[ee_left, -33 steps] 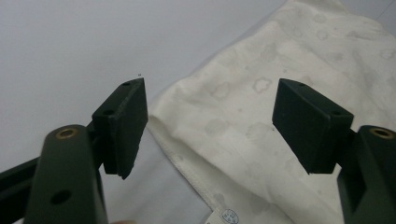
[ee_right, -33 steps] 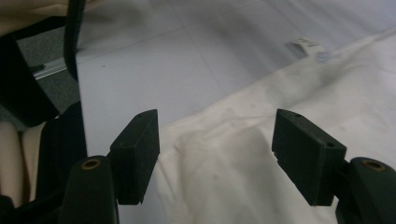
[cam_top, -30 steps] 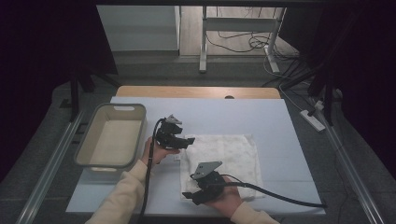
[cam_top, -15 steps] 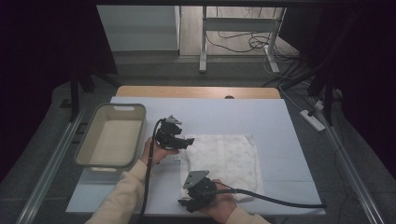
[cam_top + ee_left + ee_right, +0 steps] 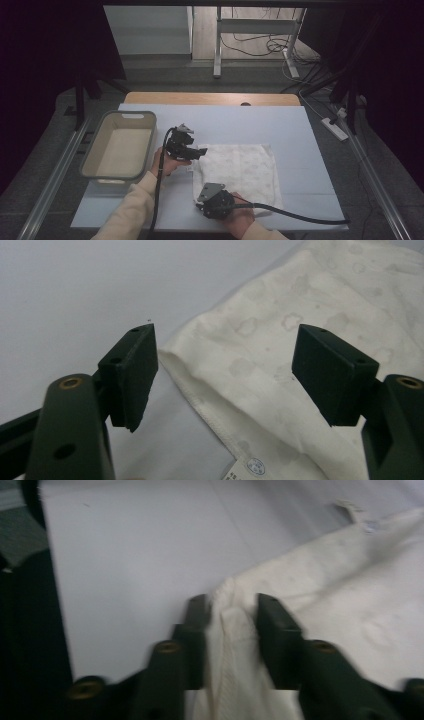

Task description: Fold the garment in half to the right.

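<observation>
A: What is hard to make out?

B: The right gripper view is blurred, and the lower edge of that frame cuts off the white towel (image 5: 350, 605). In the high view, the hand and body of the right gripper (image 5: 202, 200) cover the towel's near left corner, so the pinch cannot be seen from above.

A: And the grip?

B: In the right gripper view the right gripper (image 5: 231, 630) has its jaws closing in on a bunched ridge of the towel's edge. They have just been closing, and the cloth sits between the pads; the gap left is narrow and full of fabric.

A: The other one?

B: The left gripper (image 5: 225, 375) stands wide open and holds nothing. Its pads hang above the towel's hemmed corner, where a small label (image 5: 252, 466) is partly cut off at the bottom of that frame.

A: Where does the towel lie, and which way?

B: In the high view the towel (image 5: 245, 165) lies flat, centre and slightly low in the frame, on the pale blue table (image 5: 300, 130). It looks nearly square, a little longer from top to bottom. The left gripper (image 5: 200, 151) points right at its upper left corner. A beige tub (image 5: 95, 150) sits well apart at the left.
</observation>
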Available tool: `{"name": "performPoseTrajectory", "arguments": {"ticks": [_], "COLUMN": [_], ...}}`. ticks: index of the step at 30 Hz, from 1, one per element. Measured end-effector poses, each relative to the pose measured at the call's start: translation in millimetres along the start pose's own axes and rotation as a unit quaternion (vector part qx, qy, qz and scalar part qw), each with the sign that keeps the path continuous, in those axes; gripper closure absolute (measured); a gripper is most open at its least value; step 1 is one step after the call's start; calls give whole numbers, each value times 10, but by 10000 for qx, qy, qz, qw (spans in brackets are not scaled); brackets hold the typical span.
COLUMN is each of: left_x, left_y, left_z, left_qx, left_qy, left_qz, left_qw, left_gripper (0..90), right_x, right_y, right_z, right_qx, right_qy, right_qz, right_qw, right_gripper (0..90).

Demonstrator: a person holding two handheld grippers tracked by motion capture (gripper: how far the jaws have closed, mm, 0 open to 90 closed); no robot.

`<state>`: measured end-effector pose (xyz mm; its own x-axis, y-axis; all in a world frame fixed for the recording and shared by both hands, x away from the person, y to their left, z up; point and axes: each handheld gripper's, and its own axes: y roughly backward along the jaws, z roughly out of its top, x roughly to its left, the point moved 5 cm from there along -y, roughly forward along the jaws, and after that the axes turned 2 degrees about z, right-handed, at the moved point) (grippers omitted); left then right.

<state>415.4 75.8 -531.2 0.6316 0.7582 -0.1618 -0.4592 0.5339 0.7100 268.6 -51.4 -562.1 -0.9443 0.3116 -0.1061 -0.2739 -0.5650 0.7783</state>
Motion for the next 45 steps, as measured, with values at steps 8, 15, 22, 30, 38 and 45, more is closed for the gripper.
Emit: {"name": "performPoseTrajectory", "arguments": {"ticks": [8,15,22,30,38,45], "left_x": [71,165,157,149,98,123], "left_y": [-125,-319,-410,-415,-381,-207], "left_z": [-10,-3,-41,-75,-83,-20], "left_qx": [81,190,394,436,397,52], "left_qy": [124,177,112,75,42,146], "left_qz": [149,230,86,-83,-310,-344], "left_qw": [9998,9994,9991,9990,9987,9993], "left_gripper": [267,306,351,535,846,857], "right_x": [-96,-102,-142,-143,-148,-153], "right_y": [41,80,90,94,116,161], "right_z": [-34,-15,-25,-30,-25,4], "right_qx": [-167,-350,-437,-448,-511,-678], "right_qy": [-342,-328,-587,-570,-585,-590], "right_qz": [258,375,566,569,565,560], "right_qw": [9989,9981,9957,9957,9954,9944], "right_gripper": [825,831,832,832,832,831]}}
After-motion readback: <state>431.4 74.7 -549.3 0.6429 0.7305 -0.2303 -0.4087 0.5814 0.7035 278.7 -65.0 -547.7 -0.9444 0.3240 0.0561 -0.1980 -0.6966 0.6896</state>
